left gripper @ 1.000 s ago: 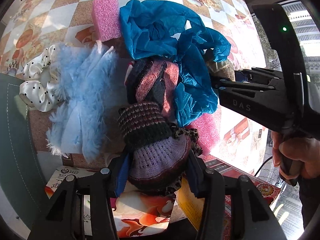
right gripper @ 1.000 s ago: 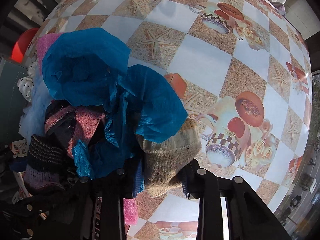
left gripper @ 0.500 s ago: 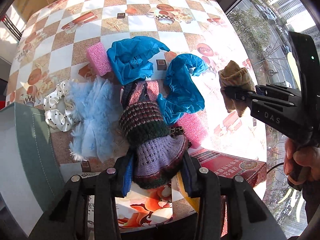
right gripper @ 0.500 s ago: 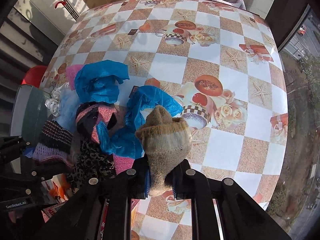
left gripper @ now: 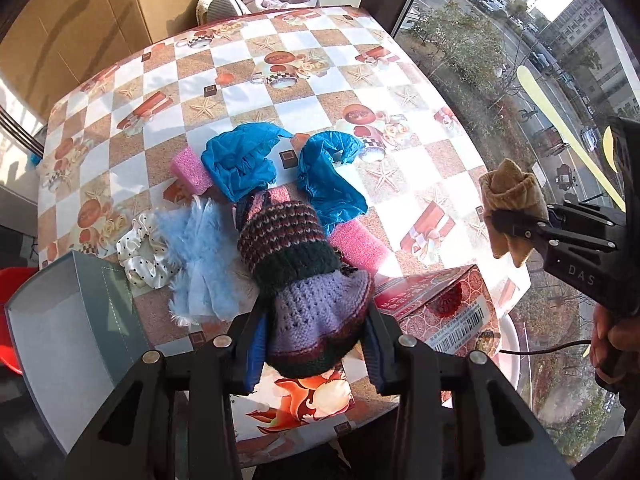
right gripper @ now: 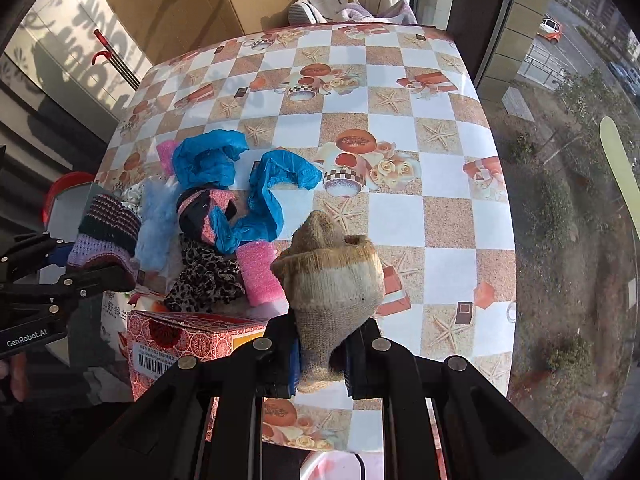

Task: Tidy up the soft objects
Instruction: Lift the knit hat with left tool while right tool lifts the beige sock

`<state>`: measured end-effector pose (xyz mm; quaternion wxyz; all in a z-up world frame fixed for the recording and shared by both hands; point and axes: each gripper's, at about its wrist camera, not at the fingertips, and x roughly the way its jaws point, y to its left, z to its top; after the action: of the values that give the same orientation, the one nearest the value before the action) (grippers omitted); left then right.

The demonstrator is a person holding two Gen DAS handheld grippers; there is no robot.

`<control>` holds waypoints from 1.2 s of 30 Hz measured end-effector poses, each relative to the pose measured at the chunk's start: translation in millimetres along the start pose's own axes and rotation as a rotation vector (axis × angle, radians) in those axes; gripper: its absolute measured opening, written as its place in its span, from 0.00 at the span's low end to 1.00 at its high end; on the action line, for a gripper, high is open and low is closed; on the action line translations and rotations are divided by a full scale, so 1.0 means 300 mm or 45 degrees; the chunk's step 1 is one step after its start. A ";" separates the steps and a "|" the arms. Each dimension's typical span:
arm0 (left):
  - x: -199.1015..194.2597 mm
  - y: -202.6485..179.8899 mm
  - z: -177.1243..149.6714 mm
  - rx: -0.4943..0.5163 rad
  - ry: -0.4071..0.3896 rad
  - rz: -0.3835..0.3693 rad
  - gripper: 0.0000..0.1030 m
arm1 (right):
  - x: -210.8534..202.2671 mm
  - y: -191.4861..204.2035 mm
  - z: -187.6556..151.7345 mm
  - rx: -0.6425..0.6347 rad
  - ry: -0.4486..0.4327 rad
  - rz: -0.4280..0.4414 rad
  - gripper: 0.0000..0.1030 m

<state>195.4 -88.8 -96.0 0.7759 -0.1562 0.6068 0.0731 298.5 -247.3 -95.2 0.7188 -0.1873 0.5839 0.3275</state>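
Note:
My left gripper (left gripper: 314, 344) is shut on a striped purple knit piece (left gripper: 296, 272) and holds it above the table's near edge. It also shows in the right wrist view (right gripper: 106, 236). My right gripper (right gripper: 322, 354) is shut on a tan knit sock (right gripper: 330, 276), lifted above the table; it shows at the right of the left wrist view (left gripper: 510, 204). On the table lie two blue plastic covers (left gripper: 240, 160) (left gripper: 328, 176), pink foam blocks (left gripper: 188, 168) (left gripper: 358, 242), a light blue fluffy piece (left gripper: 200, 256), a white dotted scrunchie (left gripper: 140, 252), a pink-black knit piece (right gripper: 208, 212) and a leopard scrunchie (right gripper: 206, 276).
A grey-green open box (left gripper: 68, 320) stands at the table's near left edge. A red patterned carton (left gripper: 444, 308) sits at the near right, also in the right wrist view (right gripper: 188, 340). The checked tablecloth (right gripper: 400, 160) covers the table. A window lies to the right.
Both grippers have risen and pulled back from the pile, each carrying its knit piece. The tan sock has come out from under the blue cover, and the pile now looks smaller.

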 end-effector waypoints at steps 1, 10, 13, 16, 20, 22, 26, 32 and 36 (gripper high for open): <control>-0.019 -0.001 -0.007 0.010 -0.015 -0.006 0.43 | -0.017 -0.001 -0.021 0.033 -0.004 -0.008 0.17; -0.108 0.006 -0.085 0.089 -0.086 -0.097 0.43 | -0.110 0.100 -0.169 0.152 -0.037 -0.044 0.17; -0.120 0.035 -0.105 0.065 -0.099 -0.123 0.43 | -0.126 0.148 -0.195 0.148 -0.047 -0.059 0.17; -0.123 0.073 -0.118 0.023 -0.098 -0.150 0.42 | -0.144 0.165 -0.200 0.157 -0.064 -0.067 0.17; -0.140 0.061 -0.145 0.043 -0.081 -0.226 0.41 | -0.183 0.179 -0.206 0.146 -0.094 -0.022 0.17; -0.170 0.016 -0.153 0.118 -0.108 -0.250 0.41 | -0.180 0.187 -0.210 0.108 -0.086 -0.005 0.17; -0.195 -0.090 -0.141 0.235 -0.117 -0.269 0.41 | -0.145 0.188 -0.218 0.061 -0.023 0.025 0.17; -0.182 -0.177 -0.172 0.289 -0.105 -0.175 0.41 | -0.163 0.187 -0.210 0.036 -0.044 0.113 0.17; -0.200 -0.110 -0.196 0.155 -0.103 -0.083 0.41 | -0.170 0.236 -0.190 -0.050 -0.052 0.199 0.17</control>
<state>136.2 -134.8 -45.8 0.8098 -0.1252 0.5730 0.0169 203.5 -246.6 -52.4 0.6990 -0.1484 0.5755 0.3978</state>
